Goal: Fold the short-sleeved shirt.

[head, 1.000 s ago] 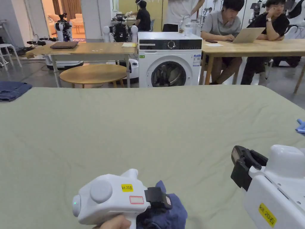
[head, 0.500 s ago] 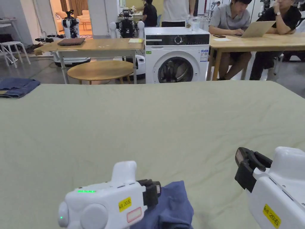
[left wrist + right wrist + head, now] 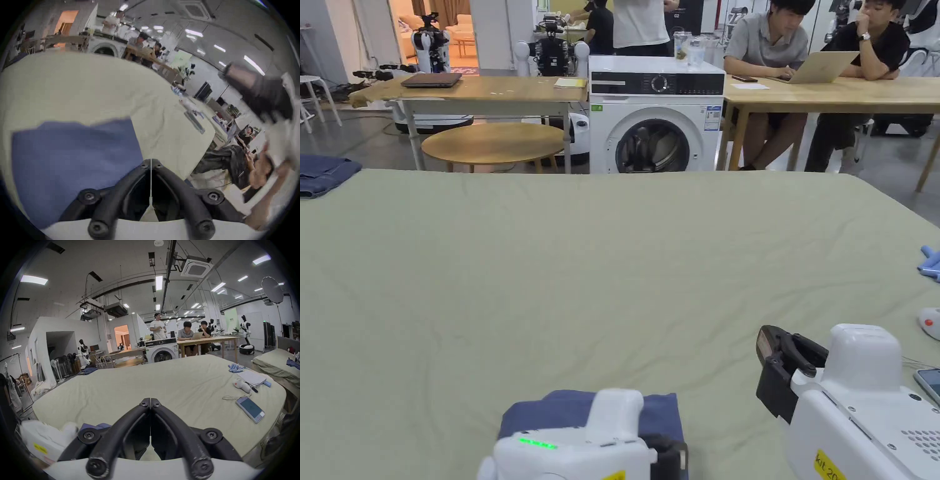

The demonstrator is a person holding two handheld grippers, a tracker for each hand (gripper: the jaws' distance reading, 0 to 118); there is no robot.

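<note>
The blue short-sleeved shirt (image 3: 575, 407) lies folded into a flat rectangle on the pale green table cover (image 3: 612, 262), near the front edge. In the left gripper view the shirt (image 3: 73, 154) spreads out to the left of the jaws. My left gripper (image 3: 674, 455) hovers at the shirt's near right corner; its jaws (image 3: 151, 162) are shut with nothing between them. My right gripper (image 3: 769, 353) is held above the cover, right of the shirt, shut (image 3: 150, 401) and empty.
A phone (image 3: 250, 408), a white device (image 3: 241, 385) and several blue items (image 3: 235, 368) lie on the cover's right side. Folded jeans (image 3: 322, 175) sit at the far left. Beyond the table are a washing machine (image 3: 653, 119), wooden tables and seated people.
The blue shirt was bunched at my left gripper's jaws; now it lies flat and folded, and the left gripper has drawn back toward me. The right gripper has shifted slightly left.
</note>
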